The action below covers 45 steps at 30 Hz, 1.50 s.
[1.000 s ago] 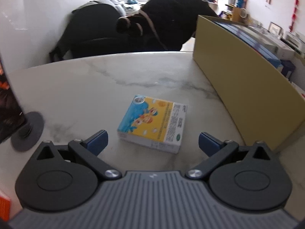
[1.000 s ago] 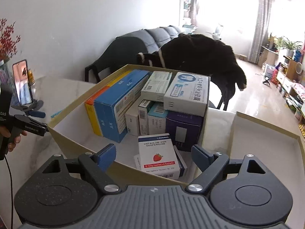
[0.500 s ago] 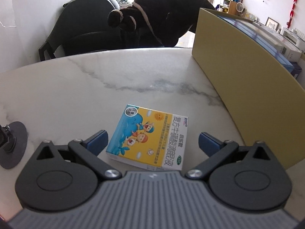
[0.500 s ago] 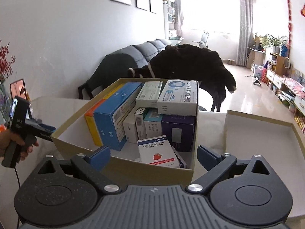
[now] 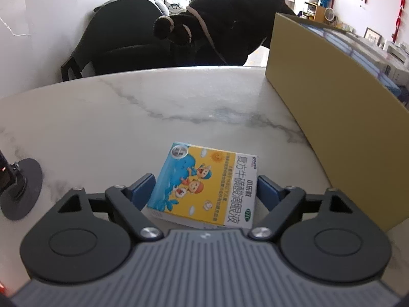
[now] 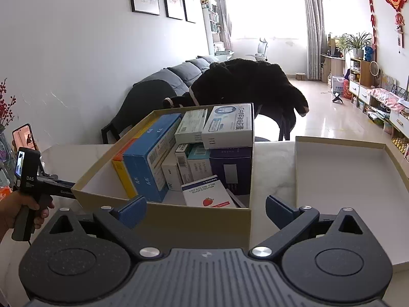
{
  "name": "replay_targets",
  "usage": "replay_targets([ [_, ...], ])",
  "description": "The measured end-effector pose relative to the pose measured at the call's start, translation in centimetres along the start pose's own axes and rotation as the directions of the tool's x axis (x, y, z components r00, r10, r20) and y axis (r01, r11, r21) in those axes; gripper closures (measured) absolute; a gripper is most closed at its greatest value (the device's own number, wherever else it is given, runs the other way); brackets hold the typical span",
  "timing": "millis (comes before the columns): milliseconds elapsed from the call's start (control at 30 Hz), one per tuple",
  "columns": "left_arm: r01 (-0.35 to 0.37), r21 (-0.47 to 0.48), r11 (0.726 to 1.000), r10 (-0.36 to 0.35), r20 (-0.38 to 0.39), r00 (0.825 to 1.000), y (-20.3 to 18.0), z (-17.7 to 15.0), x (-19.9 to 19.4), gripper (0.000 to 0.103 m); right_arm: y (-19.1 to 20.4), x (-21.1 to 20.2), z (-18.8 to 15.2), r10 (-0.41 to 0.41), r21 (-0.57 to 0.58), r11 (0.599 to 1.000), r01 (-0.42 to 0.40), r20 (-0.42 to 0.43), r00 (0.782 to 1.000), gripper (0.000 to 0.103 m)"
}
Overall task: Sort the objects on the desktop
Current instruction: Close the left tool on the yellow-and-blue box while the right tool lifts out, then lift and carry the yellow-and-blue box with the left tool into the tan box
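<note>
A yellow and blue eye-drop box [image 5: 202, 179] lies flat on the white marble table [image 5: 127, 117]. My left gripper [image 5: 205, 192] straddles it, both blue pads pressed against its long sides. In the right wrist view a hand holds that gripper's handle [image 6: 28, 179], and its tips are hidden behind the tan carton [image 6: 191, 220]. The carton holds several medicine boxes, among them a strawberry-printed one [image 6: 207, 194] and a tall blue one [image 6: 150, 161]. My right gripper [image 6: 205, 211] hovers open just before the carton's near wall, holding nothing.
The carton's side wall [image 5: 332, 128] rises close on the right of the eye-drop box. Its open lid [image 6: 345, 174] lies to the carton's right. A black phone stand [image 5: 21, 192] sits at the table's left. A chair draped with a black coat [image 5: 230, 25] stands behind the table.
My left gripper moved forward over the eye-drop box and its fingers closed in on both sides. The right gripper drew back and up from the carton, still open.
</note>
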<state>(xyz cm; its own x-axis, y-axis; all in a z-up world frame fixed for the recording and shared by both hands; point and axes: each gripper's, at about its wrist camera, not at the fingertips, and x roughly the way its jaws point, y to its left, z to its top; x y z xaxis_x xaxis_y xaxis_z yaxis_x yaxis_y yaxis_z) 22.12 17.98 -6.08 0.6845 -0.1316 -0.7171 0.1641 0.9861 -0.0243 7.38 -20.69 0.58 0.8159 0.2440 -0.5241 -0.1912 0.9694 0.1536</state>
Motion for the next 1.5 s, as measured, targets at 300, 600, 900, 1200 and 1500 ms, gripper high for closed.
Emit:
replay_targets([
  [300,-0.028,-0.064,0.998,0.03,0.034,0.999,0.3,0.5,-2.2,0.02,0.1,-1.2,-0.3,0.014,0.01,1.0,-0.015,0.019,1.0,0.002],
  [600,-0.009,-0.046,0.999,0.013,0.096,0.995,-1.3,1.7,-5.2,0.02,0.1,-2.2,-0.7,0.039,0.023,0.999,-0.039,0.033,0.999,0.002],
  [900,0.063,0.058,0.996,-0.071,0.146,0.987,-4.6,4.0,-7.5,0.02,-0.8,-3.0,-1.1,0.039,0.046,0.998,-0.041,0.044,0.998,0.002],
  [1200,0.18,0.185,0.966,-0.209,0.149,0.967,-9.4,6.1,-8.0,0.02,-2.1,-3.1,-1.3,0.038,0.085,0.996,-0.042,0.049,0.998,0.002],
  [1500,0.286,0.316,0.905,-0.333,0.104,0.937,-16.3,7.0,-7.5,0.02,-3.0,-3.1,-1.5,0.035,0.102,0.994,-0.04,0.048,0.998,0.002],
])
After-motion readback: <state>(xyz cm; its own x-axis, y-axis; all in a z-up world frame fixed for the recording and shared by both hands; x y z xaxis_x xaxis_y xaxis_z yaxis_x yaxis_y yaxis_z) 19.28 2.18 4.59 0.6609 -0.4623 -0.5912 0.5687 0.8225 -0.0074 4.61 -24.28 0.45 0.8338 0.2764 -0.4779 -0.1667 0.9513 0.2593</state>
